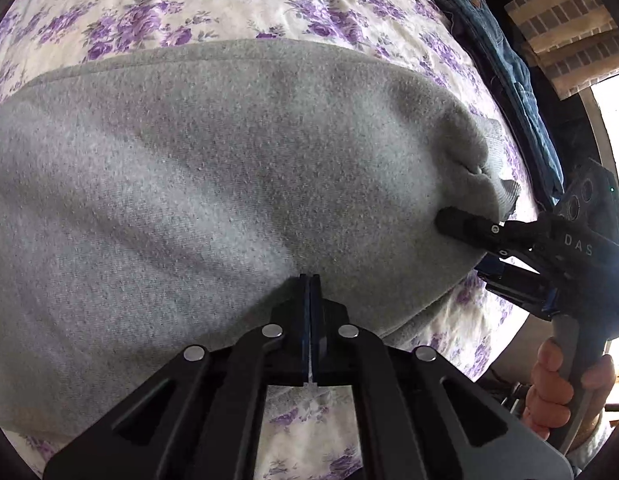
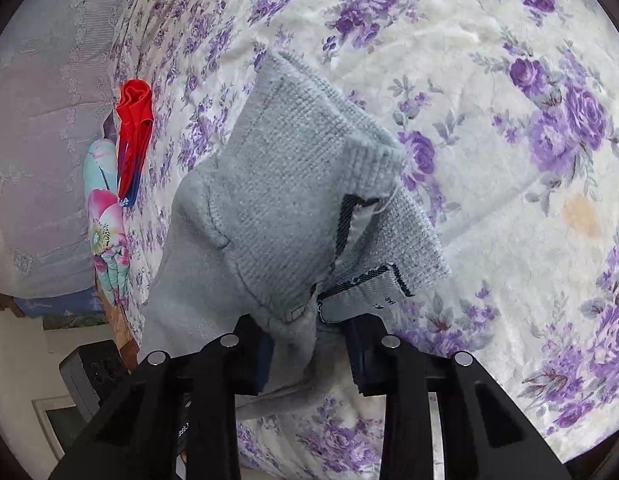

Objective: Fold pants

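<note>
Grey sweatpants [image 1: 213,184] lie spread on a bed with a purple floral sheet [image 1: 229,4]. My left gripper [image 1: 310,280] is shut, its tips at the near edge of the grey fabric; whether it pinches cloth I cannot tell. My right gripper [image 1: 449,220] comes in from the right, and its fingers clamp the ribbed waistband end. In the right wrist view the waistband end [image 2: 301,200] with its ribbed band and an inner label is bunched between the fingers of my right gripper [image 2: 309,356], which stand fairly wide around the thick fabric.
Blue jeans [image 1: 505,68] lie along the bed's far right edge. A red and blue garment [image 2: 133,128] and a floral pillow [image 2: 107,232] lie at the bed's left side. The sheet [image 2: 489,160] stretches to the right. A window [image 1: 613,128] is at the right.
</note>
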Demonstrator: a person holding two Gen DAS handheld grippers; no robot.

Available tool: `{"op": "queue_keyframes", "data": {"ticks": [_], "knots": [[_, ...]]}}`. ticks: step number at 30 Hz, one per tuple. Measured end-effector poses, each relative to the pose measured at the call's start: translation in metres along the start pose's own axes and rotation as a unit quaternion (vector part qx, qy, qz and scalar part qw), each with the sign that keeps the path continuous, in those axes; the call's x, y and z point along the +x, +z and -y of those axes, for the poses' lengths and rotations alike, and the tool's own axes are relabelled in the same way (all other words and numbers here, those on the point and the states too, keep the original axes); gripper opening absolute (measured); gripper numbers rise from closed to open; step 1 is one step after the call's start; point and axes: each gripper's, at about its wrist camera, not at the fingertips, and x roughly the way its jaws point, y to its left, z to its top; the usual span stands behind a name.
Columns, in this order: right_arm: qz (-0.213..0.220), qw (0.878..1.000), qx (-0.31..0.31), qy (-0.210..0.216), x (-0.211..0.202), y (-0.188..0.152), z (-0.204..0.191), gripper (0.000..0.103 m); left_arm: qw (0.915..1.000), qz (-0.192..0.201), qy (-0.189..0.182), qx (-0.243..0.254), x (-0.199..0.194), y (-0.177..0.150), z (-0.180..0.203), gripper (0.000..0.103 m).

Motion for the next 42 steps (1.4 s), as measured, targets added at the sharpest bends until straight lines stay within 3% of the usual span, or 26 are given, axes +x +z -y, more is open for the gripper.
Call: {"op": "queue_keyframes", "data": {"ticks": [3,6,9,11,12,13,17,20,24,27,30,32,33,34,36,38,40,41,42], "knots": [[0.025,0.995,-0.080,-0.047,-0.011,-0.008,-0.027,0.025,1.0000,0.000,-0.003,-0.003,-0.004,0.002,0.001,0.000],[0.064,0.975,-0.192,-0.090,-0.026,-0.021,-0.070,0.024,0.9990,0.022,-0.027,-0.028,-0.028,-0.002,-0.011,0.000],[0.088,0.956,-0.262,-0.102,-0.038,-0.034,-0.104,0.024,0.9957,0.042,-0.033,-0.075,-0.045,-0.014,-0.044,0.000],[0.096,0.938,-0.314,-0.111,-0.040,-0.045,-0.131,0.024,0.9942,0.028,-0.020,-0.102,-0.036,-0.025,-0.067,0.000],[0.095,0.929,-0.340,-0.110,-0.038,-0.051,-0.146,0.024,0.9939,0.014,-0.028,-0.106,-0.027,-0.029,-0.074,0.000],[0.090,0.920,-0.366,-0.109,-0.035,-0.058,-0.161,0.024,0.9925,0.025,-0.041,-0.112,-0.026,-0.035,-0.079,0.000],[0.084,0.864,-0.476,-0.141,-0.005,-0.097,-0.213,0.024,0.9852,0.051,-0.058,-0.153,-0.048,-0.044,-0.093,0.000],[0.064,0.834,-0.523,-0.161,0.023,-0.119,-0.236,0.023,0.9731,0.104,-0.044,-0.201,-0.090,-0.065,-0.133,0.000],[0.043,0.802,-0.566,-0.186,0.054,-0.143,-0.249,0.023,0.9412,0.163,-0.016,-0.296,-0.144,-0.106,-0.203,0.000],[0.030,0.781,-0.592,-0.197,0.073,-0.158,-0.251,0.024,0.9271,0.184,0.011,-0.326,-0.166,-0.124,-0.237,0.000],[-0.004,0.775,-0.599,-0.202,0.098,-0.166,-0.246,0.026,0.9236,0.177,0.039,-0.338,-0.167,-0.125,-0.263,0.000],[-0.054,0.763,-0.608,-0.211,0.118,-0.173,-0.238,0.039,0.9228,0.158,0.048,-0.348,-0.156,-0.119,-0.281,0.000],[-0.087,0.760,-0.609,-0.207,0.124,-0.177,-0.237,0.052,0.9210,0.150,0.041,-0.357,-0.149,-0.117,-0.290,0.000],[-0.115,0.762,-0.606,-0.198,0.124,-0.181,-0.237,0.057,0.9184,0.150,0.031,-0.365,-0.147,-0.119,-0.296,0.000],[-0.161,0.779,-0.584,-0.159,0.110,-0.180,-0.245,0.057,0.9169,0.154,0.019,-0.368,-0.151,-0.124,-0.302,0.000],[-0.190,0.807,-0.550,-0.104,0.088,-0.171,-0.256,0.058,0.9193,0.154,0.018,-0.362,-0.147,-0.125,-0.304,0.001],[-0.167,0.823,-0.539,-0.071,0.068,-0.159,-0.268,0.057,0.9200,0.157,0.014,-0.359,-0.145,-0.128,-0.306,0.001],[-0.146,0.824,-0.543,-0.074,0.064,-0.155,-0.272,0.053,0.9190,0.158,0.011,-0.361,-0.144,-0.128,-0.307,0.001],[-0.132,0.824,-0.545,-0.081,0.065,-0.150,-0.275,0.031,0.9182,0.158,0.008,-0.363,-0.143,-0.128,-0.308,0.001]]}}
